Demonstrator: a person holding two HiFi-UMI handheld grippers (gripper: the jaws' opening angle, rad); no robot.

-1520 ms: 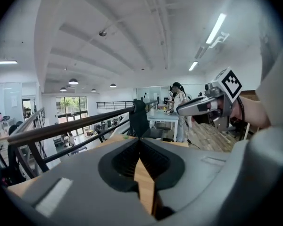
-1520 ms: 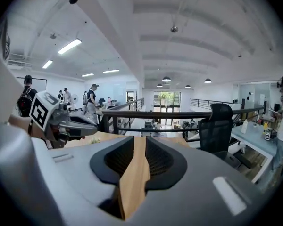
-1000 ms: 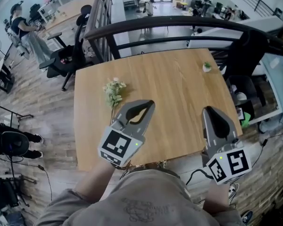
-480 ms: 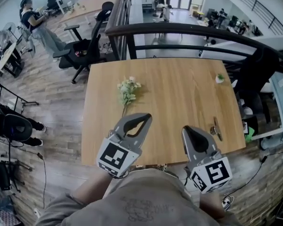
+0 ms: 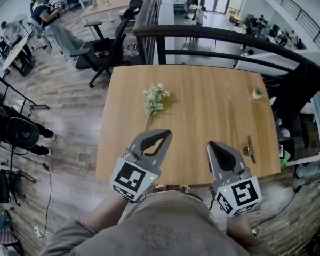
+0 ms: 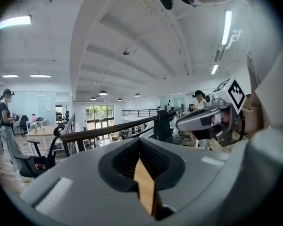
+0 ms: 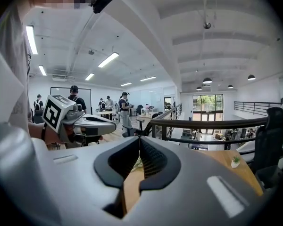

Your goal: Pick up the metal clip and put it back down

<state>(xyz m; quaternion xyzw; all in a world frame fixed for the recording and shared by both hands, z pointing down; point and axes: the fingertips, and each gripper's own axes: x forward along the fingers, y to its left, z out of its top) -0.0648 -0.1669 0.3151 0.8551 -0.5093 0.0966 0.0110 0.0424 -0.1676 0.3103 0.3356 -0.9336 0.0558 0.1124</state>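
Head view: two tongs (image 5: 167, 133) (image 5: 210, 145), one metal clip (image 5: 249, 149)

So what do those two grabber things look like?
Both are grey plastic. The left gripper and right gripper each have two curved fingers lined with black ribbed pads. Behind them sits a cube with black-and-white square markers and a small green light. The person wears a grey T-shirt.

The left hand-held gripper (image 5: 161, 135) and right hand-held gripper (image 5: 211, 145) are grey with black ribbed pads, black-and-white square markings and small green lights. A grey printed T-shirt (image 5: 160, 233) fills the bottom centre.
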